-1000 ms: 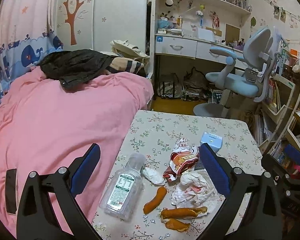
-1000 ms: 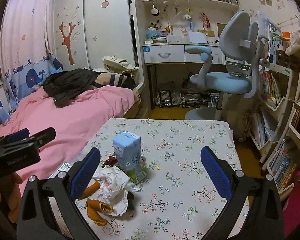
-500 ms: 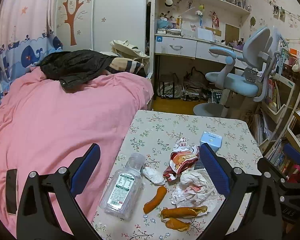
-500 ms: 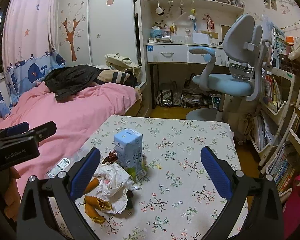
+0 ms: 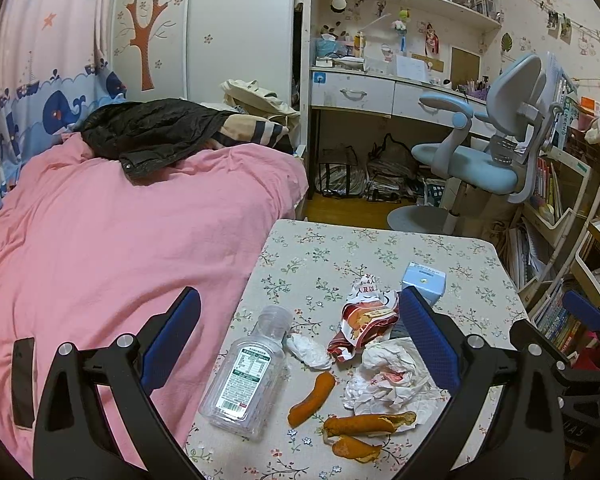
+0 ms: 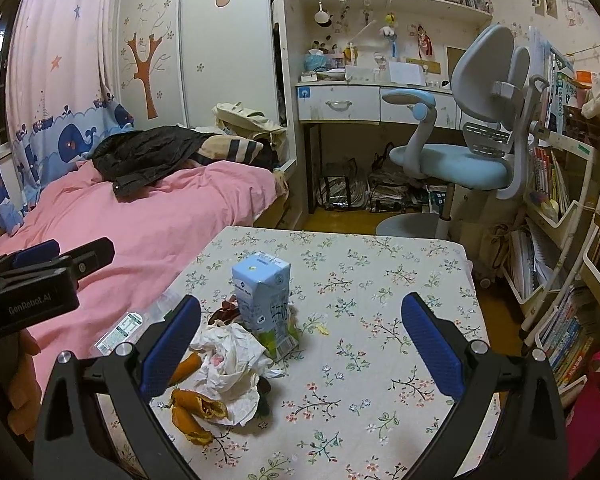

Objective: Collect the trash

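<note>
The left gripper [image 5: 300,336] hangs over the near left part of the flowered table [image 5: 340,248], its 2 blue-padded jaws spread wide and holding nothing. Between them lies most of the trash. Nearest the left jaw is a clear plastic bottle [image 5: 246,374], lying on its side with the cap pointing away, at the table's left edge. Just beyond its cap sits a small white tissue wad [image 5: 309,351]. Toward the right jaw is a red and white snack wrapper [image 5: 365,320], and below it a heap of crumpled white paper [image 5: 388,376], partly behind that jaw. Nearest the camera lie 3 orange peel pieces [image 5: 356,420], 1 apart and 2 touching the paper. Past the right jaw tip stands a light blue carton [image 5: 424,280].

The right gripper [image 6: 300,336] hovers over the same table, further right, jaws likewise wide apart and empty. The carton [image 6: 262,300] stands upright between them, closer to the left jaw, with the paper [image 6: 230,364] and peel [image 6: 198,402] heaped against its near side. The bottle [image 6: 132,328] shows only partly, behind the left jaw.

Left of both grippers spreads a pink bed [image 5: 112,232]; ahead, beyond the table, stands a blue desk chair [image 6: 468,140].
</note>
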The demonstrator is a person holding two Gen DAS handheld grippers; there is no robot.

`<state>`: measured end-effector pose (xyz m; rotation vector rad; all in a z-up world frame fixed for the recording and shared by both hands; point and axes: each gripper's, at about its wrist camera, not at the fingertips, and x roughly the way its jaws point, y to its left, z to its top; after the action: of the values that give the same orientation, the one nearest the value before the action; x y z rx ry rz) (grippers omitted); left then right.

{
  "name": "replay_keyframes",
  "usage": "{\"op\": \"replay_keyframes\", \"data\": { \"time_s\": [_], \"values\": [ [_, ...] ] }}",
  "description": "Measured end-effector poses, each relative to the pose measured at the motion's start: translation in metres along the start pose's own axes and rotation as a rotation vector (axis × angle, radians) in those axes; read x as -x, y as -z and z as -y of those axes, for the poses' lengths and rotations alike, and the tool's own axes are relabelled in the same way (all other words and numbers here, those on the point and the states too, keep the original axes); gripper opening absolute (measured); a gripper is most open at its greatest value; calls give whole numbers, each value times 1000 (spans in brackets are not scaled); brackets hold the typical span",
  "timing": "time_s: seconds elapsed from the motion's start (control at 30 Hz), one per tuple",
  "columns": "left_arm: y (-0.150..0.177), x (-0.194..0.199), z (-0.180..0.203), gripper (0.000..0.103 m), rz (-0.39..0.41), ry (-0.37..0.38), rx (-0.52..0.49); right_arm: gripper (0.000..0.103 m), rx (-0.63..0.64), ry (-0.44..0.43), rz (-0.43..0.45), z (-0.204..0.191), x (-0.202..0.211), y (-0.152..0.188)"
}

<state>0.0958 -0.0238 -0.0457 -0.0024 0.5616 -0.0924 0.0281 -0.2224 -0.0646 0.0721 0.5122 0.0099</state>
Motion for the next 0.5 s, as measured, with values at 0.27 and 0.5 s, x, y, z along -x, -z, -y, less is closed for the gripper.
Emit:
{"op": "replay_keyframes", "data": {
  "time_s": [0.27,0.5],
  "values": [
    [-2,-5,-10,96,-9,-27,9,97,14,-17,-33,-2,-6,3],
    [0,-9,-7,96,-21,-37,-2,97,1,-39,-63,0,-11,5]
  ]
}}
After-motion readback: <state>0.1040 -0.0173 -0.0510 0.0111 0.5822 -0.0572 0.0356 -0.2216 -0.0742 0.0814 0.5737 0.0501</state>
